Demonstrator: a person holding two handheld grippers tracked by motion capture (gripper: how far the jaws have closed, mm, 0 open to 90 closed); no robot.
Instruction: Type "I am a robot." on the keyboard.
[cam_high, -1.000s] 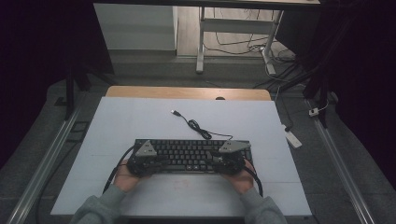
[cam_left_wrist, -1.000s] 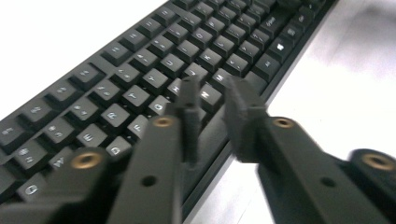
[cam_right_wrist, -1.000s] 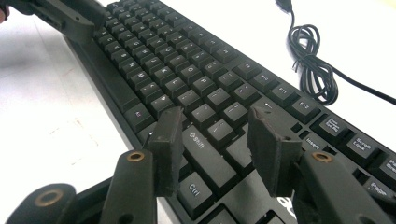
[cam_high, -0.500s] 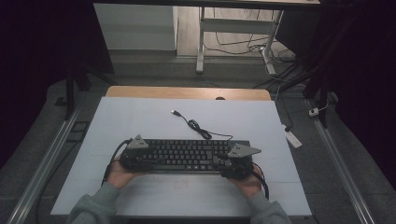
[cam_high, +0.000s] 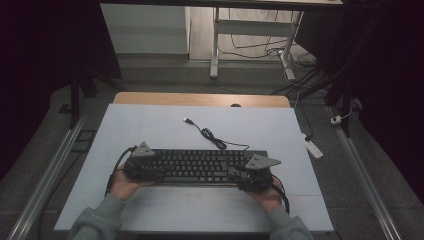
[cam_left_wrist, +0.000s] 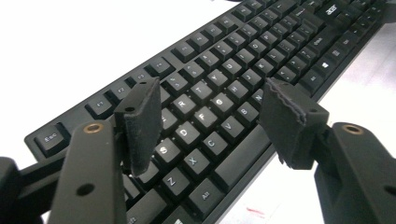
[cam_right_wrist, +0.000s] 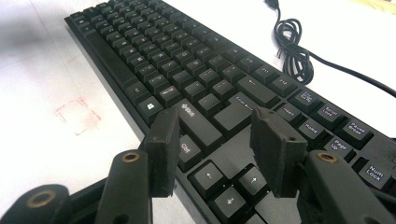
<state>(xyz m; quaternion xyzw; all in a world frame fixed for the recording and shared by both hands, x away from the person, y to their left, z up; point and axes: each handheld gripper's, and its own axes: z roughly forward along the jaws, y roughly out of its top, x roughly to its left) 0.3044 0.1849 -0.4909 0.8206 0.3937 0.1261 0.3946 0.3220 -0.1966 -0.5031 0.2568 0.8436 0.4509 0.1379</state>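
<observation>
Keyboard (cam_high: 200, 167) lay set down at lower centre of the bench (cam_high: 150, 130). Left gripper (cam_left_wrist: 212, 119), its jaws just opened, and right gripper (cam_right_wrist: 217, 144) both stood released; withdrawal remained.

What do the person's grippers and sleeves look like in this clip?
Both the left gripper and the right gripper are black, each topped by a grey three-cornered plate and trailing a black cable. Their jaws carry flat black pads with brass-coloured pivot screws. The sleeves are grey.

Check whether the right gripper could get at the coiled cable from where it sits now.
Probably yes. The right gripper, jaws open, sits over the keyboard's right end, and the cable lies on bare table just beyond the keyboard. Nothing stands between them; it would only need to reach over the keys.
</observation>
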